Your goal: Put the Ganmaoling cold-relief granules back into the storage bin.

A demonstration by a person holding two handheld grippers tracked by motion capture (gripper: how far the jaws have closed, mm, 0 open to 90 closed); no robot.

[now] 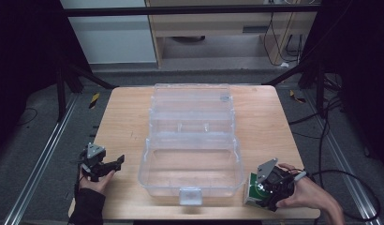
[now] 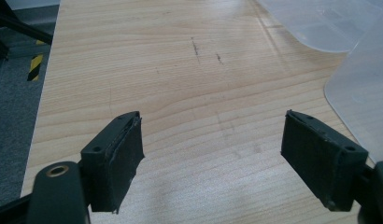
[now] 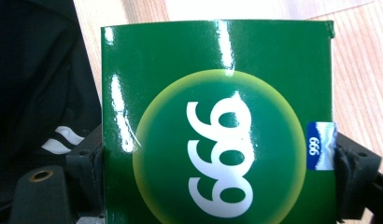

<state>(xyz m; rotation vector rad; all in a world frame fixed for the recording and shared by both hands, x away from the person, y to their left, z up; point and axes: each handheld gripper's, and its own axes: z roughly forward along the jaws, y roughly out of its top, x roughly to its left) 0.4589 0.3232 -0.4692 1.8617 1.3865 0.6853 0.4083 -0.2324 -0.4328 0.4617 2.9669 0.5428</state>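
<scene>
A green box printed with a white "999" (image 3: 217, 121) fills the right gripper view, with a black jaw pressed against each of its sides. In the high view the same green box (image 1: 254, 192) stands near the table's front right corner, just right of the clear case, with my right gripper (image 1: 269, 187) shut on it. At the front left of the table my left gripper (image 1: 116, 164) is open. In the left gripper view its left gripper (image 2: 213, 149) has only bare wood between the pads.
A clear plastic case (image 1: 192, 140) lies open in the middle of the wooden table (image 1: 127, 122), its lid tipped toward the far side and a latch at its front. Its edge (image 2: 362, 88) shows at the right of the left gripper view. Dark floor and metal rails surround the table.
</scene>
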